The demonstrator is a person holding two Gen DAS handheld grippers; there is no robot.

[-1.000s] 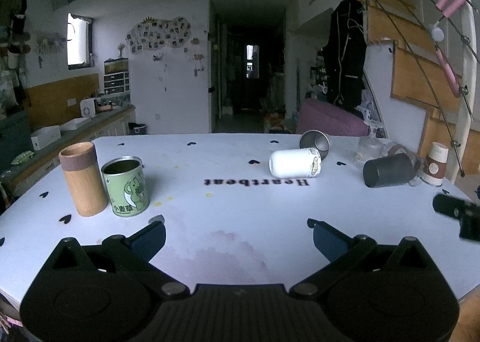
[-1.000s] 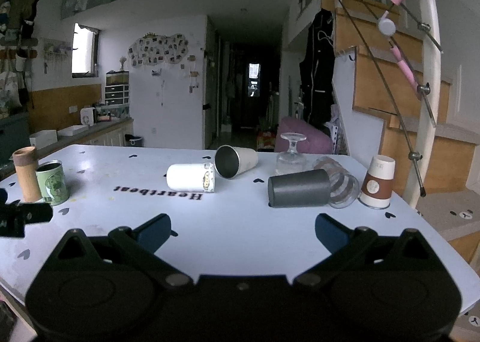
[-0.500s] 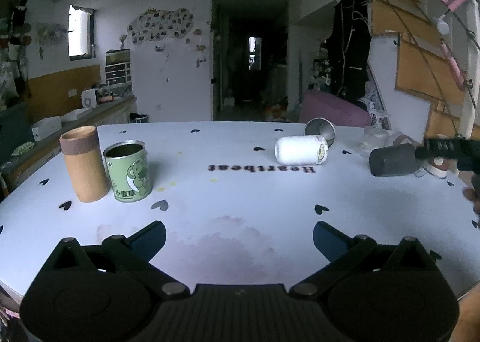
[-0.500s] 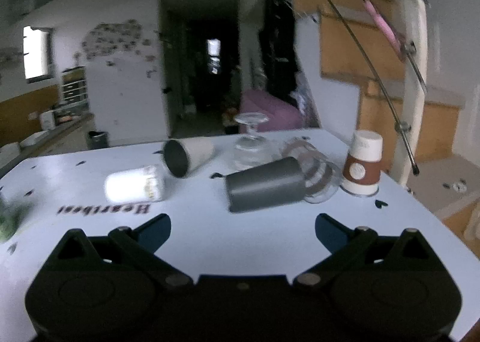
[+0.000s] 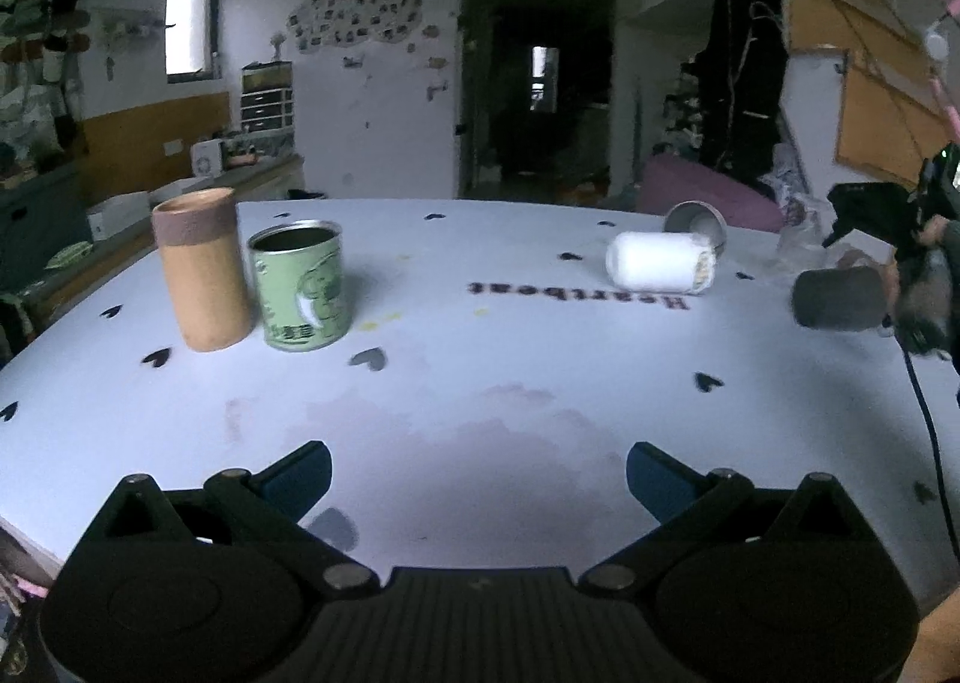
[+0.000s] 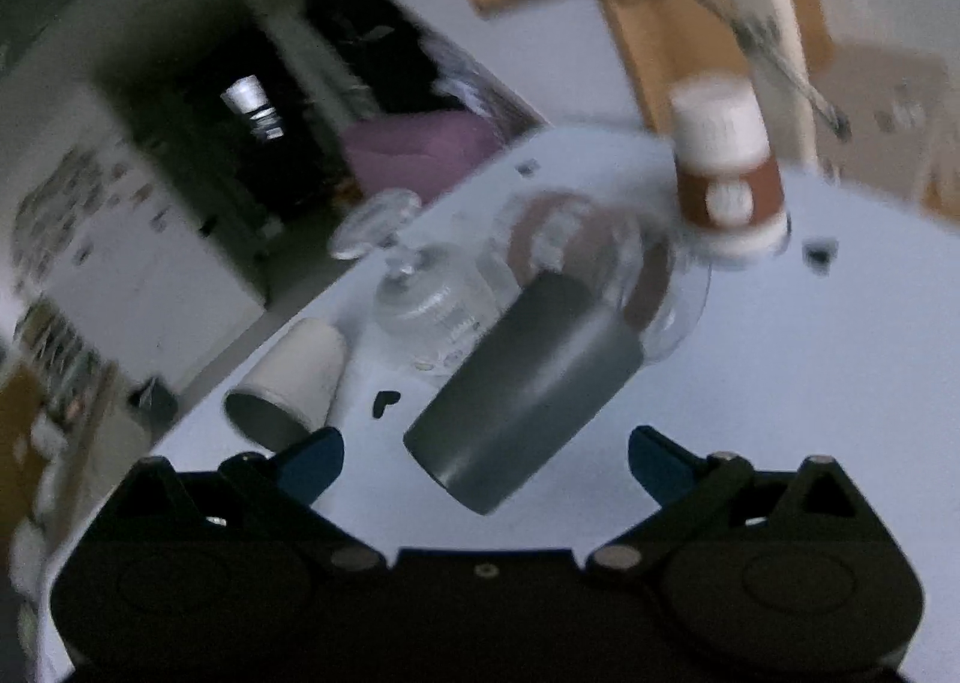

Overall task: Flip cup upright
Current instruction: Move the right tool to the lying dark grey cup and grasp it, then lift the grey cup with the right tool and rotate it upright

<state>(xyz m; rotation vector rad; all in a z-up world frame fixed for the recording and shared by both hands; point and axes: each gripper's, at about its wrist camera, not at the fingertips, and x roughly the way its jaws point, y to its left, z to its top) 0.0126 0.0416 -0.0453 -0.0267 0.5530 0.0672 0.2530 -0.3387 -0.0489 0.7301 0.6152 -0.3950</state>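
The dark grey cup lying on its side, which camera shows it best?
The right wrist view: the dark grey cup fills the middle, lying just ahead of the open right claw, though blurred. The left wrist view shows it small at the right edge.

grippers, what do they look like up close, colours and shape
Both look alike: the left gripper and right gripper have matte black bodies with triangular linkage arms, silver pivot screws, a ribbed centre plate, and dark blue finger pads. A black cable trails from the right one.
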